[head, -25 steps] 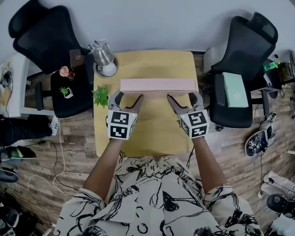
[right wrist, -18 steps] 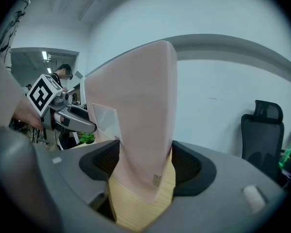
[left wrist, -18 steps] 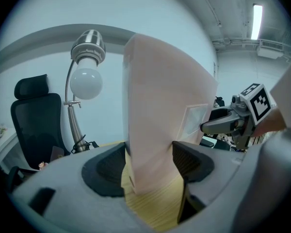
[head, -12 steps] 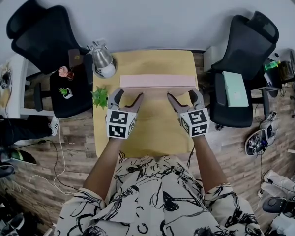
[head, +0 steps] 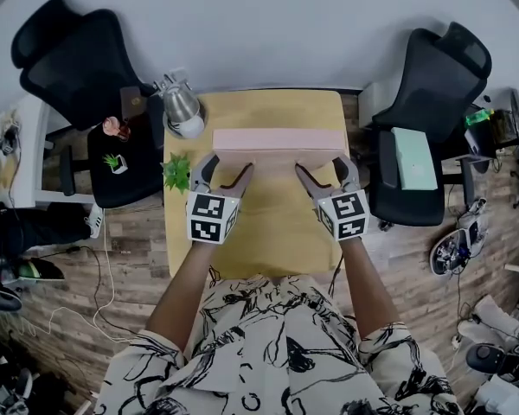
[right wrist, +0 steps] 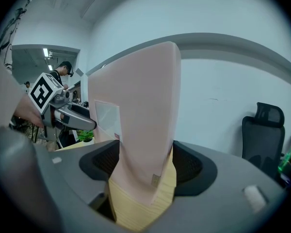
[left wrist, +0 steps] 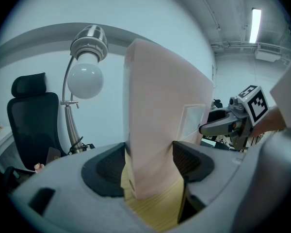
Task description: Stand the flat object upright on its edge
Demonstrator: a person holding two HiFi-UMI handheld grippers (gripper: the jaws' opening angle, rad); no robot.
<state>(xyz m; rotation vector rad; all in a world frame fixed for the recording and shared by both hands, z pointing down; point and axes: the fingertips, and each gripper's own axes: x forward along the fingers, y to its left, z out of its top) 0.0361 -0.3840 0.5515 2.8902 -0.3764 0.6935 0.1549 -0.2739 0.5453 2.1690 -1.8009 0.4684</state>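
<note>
Pink box (head: 278, 138) upright on desk (head: 268, 232), ends pinched by left gripper (head: 229, 163) and right gripper (head: 319, 163). Seemingly light, stiff; ends grip best.

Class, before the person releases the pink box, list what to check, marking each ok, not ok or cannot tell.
1. Box upright on its edge on the table: ok.
2. Left claw shut on one end: ok.
3. Right claw shut on the other end: ok.
4. Lamp apart from the box: ok.
5. Box would stand alone once released: cannot tell.
</note>
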